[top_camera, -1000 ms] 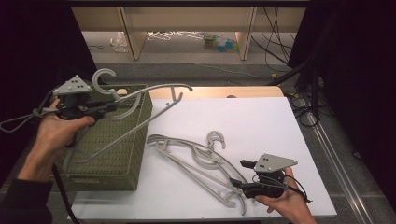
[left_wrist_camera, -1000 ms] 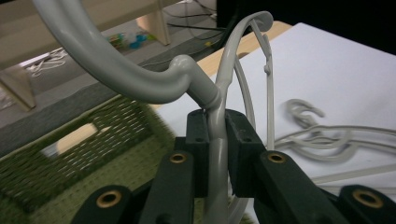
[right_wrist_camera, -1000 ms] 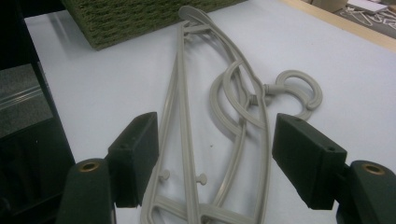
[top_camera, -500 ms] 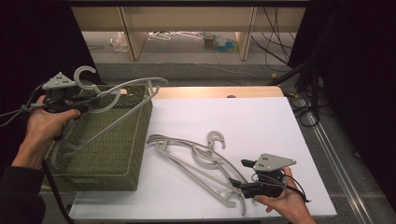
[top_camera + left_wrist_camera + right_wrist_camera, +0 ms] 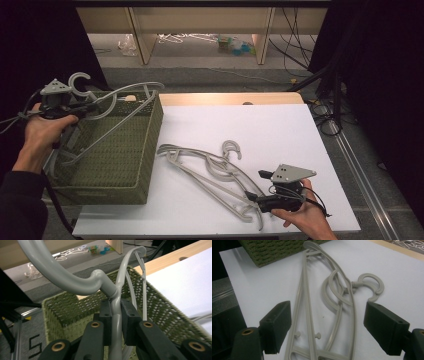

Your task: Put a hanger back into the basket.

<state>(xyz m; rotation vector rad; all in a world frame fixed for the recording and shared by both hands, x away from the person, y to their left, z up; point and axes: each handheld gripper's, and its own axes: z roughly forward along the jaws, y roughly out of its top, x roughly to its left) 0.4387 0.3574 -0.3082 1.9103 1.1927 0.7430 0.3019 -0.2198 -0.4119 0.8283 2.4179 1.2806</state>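
Grey hanger (image 5: 117,107) pinched at the neck, hung over the green woven basket (image 5: 127,167). Left gripper (image 5: 82,107) clamped tight; lower gently, shoulders inside the rim, before release. Right gripper (image 5: 252,197), jaws just widening, nothing gripped, straddling the hangers on the white table (image 5: 280,130).

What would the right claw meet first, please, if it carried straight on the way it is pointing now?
Most likely the grey hanger lying on the white table: the right claw stands open, a jaw on either side of its frame. Beyond it, the line seems to lead to the green basket, though depth is unclear.
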